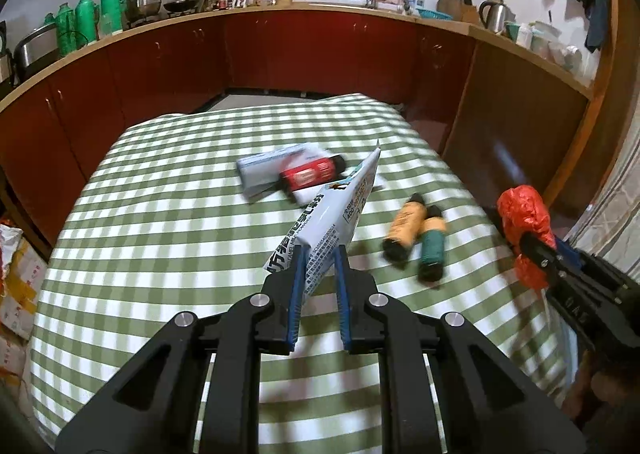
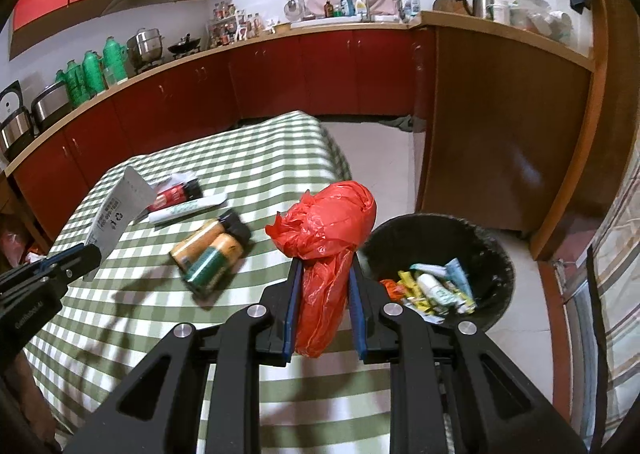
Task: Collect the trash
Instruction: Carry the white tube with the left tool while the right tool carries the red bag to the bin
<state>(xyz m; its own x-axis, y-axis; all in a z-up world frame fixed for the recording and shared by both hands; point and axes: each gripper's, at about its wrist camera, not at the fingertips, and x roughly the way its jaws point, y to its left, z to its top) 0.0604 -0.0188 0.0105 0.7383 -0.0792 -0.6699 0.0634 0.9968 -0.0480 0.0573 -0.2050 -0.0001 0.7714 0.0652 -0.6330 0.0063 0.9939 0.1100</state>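
My left gripper (image 1: 320, 254) is shut on a white and blue printed sachet (image 1: 336, 214), held above the green checked table (image 1: 160, 238). The same sachet (image 2: 120, 210) shows at the left of the right wrist view. My right gripper (image 2: 324, 266) is shut on a crumpled red plastic bag (image 2: 328, 230) near the table's right edge; the red bag (image 1: 520, 214) also appears at the right of the left wrist view. On the table lie an orange bottle (image 1: 404, 230) and a green bottle (image 1: 432, 250) side by side, plus a red bottle (image 1: 312, 174) on a white-blue box (image 1: 264, 170).
A black bin (image 2: 492, 250) with several wrappers stands on the floor right of the table. A white tube (image 2: 188, 208) lies beside the red bottle (image 2: 172, 194). Red cabinets (image 1: 160, 66) and a loaded counter ring the room. Cardboard boxes (image 1: 16, 286) sit at the left.
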